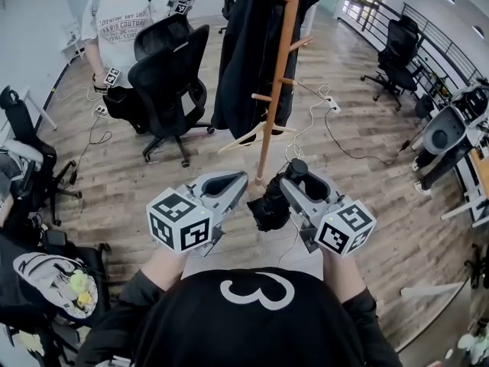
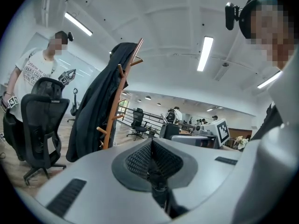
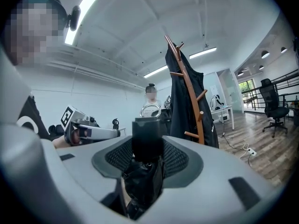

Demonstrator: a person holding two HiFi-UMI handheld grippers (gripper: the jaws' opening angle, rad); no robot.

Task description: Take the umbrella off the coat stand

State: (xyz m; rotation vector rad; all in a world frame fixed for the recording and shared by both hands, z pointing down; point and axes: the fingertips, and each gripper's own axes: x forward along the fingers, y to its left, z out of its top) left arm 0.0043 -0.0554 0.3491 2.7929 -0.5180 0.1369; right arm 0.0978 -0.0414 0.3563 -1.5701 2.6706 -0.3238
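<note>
Umbrella [image 1: 269, 205] in right gripper [image 1: 295, 171], off the coat stand [image 1: 280, 75]

Head view: folded black umbrella sits low in front of the person, near the stand's foot but apart from it; left gripper [image 1: 240, 179] just beside it; black coat [image 1: 246, 52] hangs on the stand. Left gripper view: jaws closed together, nothing btw them. Right gripper view: jaws clamped on the umbrella's dark handle, fabric bunched below.

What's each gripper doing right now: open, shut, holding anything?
Left gripper: shut, nothing between its jaws.
Right gripper: shut on the folded black umbrella.
</note>
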